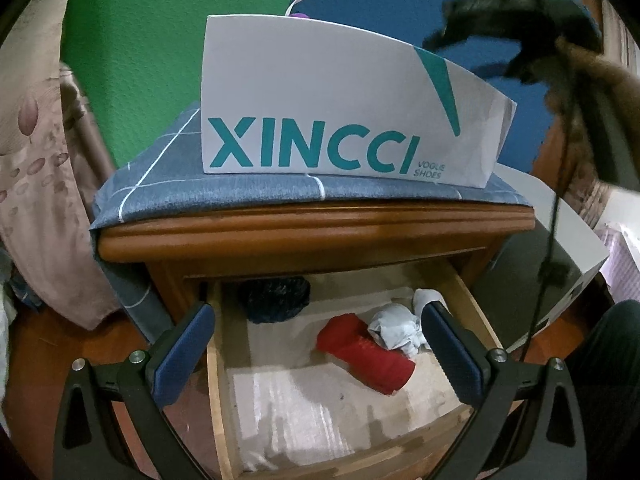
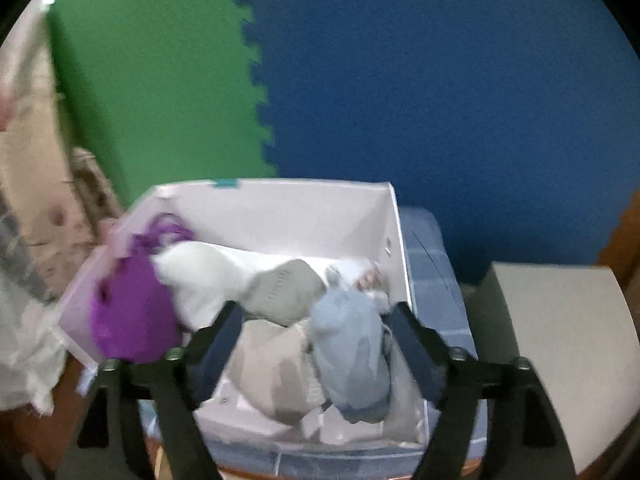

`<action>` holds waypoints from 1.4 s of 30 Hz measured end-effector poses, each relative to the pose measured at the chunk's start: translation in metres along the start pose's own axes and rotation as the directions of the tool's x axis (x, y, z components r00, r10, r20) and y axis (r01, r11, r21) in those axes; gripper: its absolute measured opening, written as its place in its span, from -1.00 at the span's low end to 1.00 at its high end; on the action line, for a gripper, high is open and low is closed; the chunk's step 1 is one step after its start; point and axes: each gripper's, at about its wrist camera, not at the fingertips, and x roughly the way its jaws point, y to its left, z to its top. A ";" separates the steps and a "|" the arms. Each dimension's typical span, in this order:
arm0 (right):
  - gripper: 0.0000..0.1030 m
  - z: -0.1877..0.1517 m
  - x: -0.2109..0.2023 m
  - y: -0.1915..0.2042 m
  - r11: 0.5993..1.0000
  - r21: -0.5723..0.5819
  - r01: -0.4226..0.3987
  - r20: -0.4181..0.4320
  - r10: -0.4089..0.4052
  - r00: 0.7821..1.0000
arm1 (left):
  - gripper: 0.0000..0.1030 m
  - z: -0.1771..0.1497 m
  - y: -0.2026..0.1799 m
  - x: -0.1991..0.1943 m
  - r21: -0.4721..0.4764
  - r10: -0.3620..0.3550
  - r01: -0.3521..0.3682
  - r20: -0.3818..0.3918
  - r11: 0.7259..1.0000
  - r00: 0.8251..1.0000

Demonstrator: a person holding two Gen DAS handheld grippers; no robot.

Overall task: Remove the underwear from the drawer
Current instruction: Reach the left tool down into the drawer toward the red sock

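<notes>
Left gripper [image 1: 316,320] jaws wide apart, nothing between the pads, hanging over the open drawer [image 1: 218,380] of a wooden nightstand [image 1: 304,232]. Drawer holds 4 cloth items: red roll [image 1: 366,354] at centre, crumpled white piece [image 1: 394,330] touching it at 2 o'clock, another white bit [image 1: 426,298] just past that by the right finger, dark blue bundle [image 1: 276,296] at the back, 10 o'clock from the red roll. Which of these is underwear, cannot tell for sure. Drawer bottom is lined pale.

On top of the nightstand: blue-grey checked cloth [image 1: 160,184], and on it a white shoebox [image 1: 320,100] printed XINCCI. The left view shows only the box's outside; behind it, green and blue foam wall [image 1: 132,60].

Right gripper [image 2: 314,326] jaws spread wide, no pad pressing on anything, above the same shoebox [image 2: 394,220], seen here open from above. The inside shows only in this view: light blue bundle [image 2: 352,360] nearest, lying between the fingers, beige piece [image 2: 272,372] at its 9 o'clock, grey-green knit [image 2: 284,292] at 11 o'clock, white bundle [image 2: 196,276] farther left, purple pouch [image 2: 132,316] against the left wall, small patterned white piece [image 2: 368,278] at the far right corner. 6 items counted; the picture is blurred, so the count is loose. The drawer is not in the right view.
</notes>
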 end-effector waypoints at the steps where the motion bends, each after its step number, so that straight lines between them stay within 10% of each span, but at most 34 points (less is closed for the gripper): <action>1: 0.59 0.001 -0.014 -0.003 1.000 -0.019 -0.016 0.022 0.017 1.000 | 0.98 -0.001 -0.001 0.000 0.007 0.001 -0.001 0.002 1.000 1.000; 10: 0.61 -0.118 -0.102 -0.068 0.990 -0.103 0.096 0.115 -0.084 0.990 | 0.98 -0.021 -0.022 0.015 0.116 -0.036 0.046 -0.089 0.992 0.995; 16: 0.61 -0.196 -0.069 -0.094 0.999 -0.003 0.035 -0.021 -0.035 0.999 | 0.98 -0.030 -0.052 0.056 0.104 -0.057 0.090 -0.283 0.991 0.957; 20: 0.61 -0.199 -0.075 -0.092 0.998 -0.013 -0.067 0.074 0.067 0.995 | 0.96 -0.020 -0.084 0.072 0.150 0.037 0.004 -0.270 0.989 0.962; 24: 0.61 -0.201 -0.066 -0.100 0.996 0.022 -0.089 0.041 0.089 0.995 | 0.94 -0.019 -0.120 0.095 0.456 0.030 0.147 -0.359 0.878 0.933; 29: 0.61 -0.207 -0.076 -0.112 0.987 0.071 -0.142 0.066 0.137 0.988 | 0.94 -0.033 -0.112 0.107 0.624 0.039 0.288 -0.456 0.727 0.889; 36: 0.61 -0.208 -0.069 -0.122 0.966 0.149 -0.213 0.043 0.209 0.977 | 1.00 -0.047 -0.116 0.097 0.824 0.015 0.409 -0.451 0.392 0.893; 42: 0.61 -0.209 -0.065 -0.118 0.963 0.145 -0.228 0.026 0.227 0.974 | 0.72 -0.034 -0.115 0.114 0.796 0.002 0.440 -0.485 0.415 0.875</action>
